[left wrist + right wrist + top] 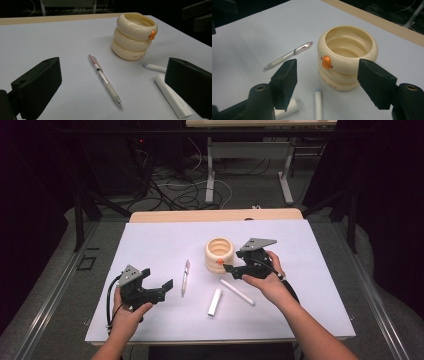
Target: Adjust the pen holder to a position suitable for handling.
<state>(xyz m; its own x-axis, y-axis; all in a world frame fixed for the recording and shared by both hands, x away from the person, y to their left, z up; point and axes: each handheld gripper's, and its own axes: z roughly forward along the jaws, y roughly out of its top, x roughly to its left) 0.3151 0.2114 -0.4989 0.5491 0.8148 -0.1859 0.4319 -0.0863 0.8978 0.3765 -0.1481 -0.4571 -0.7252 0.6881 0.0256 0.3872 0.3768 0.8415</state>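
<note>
Black jaws of the right gripper [327,82] stand apart with nothing between the pads, hovering just in front of the cream cup [347,60]. That cup is a squat holder shaped like three stacked rings, glossy, with a small orange beak and dots on its top ring and faint lettering on the lowest. It stands upright near the middle of the white table [150,245], and its ribbed hollow looks empty. Beside its base lie a thin white stick [237,292] and a white cap-like tube [214,302]; a clear pen [185,277] lies farther left. Left gripper [167,287] also gapes wide, holding nothing, near the table's front-left.
</note>
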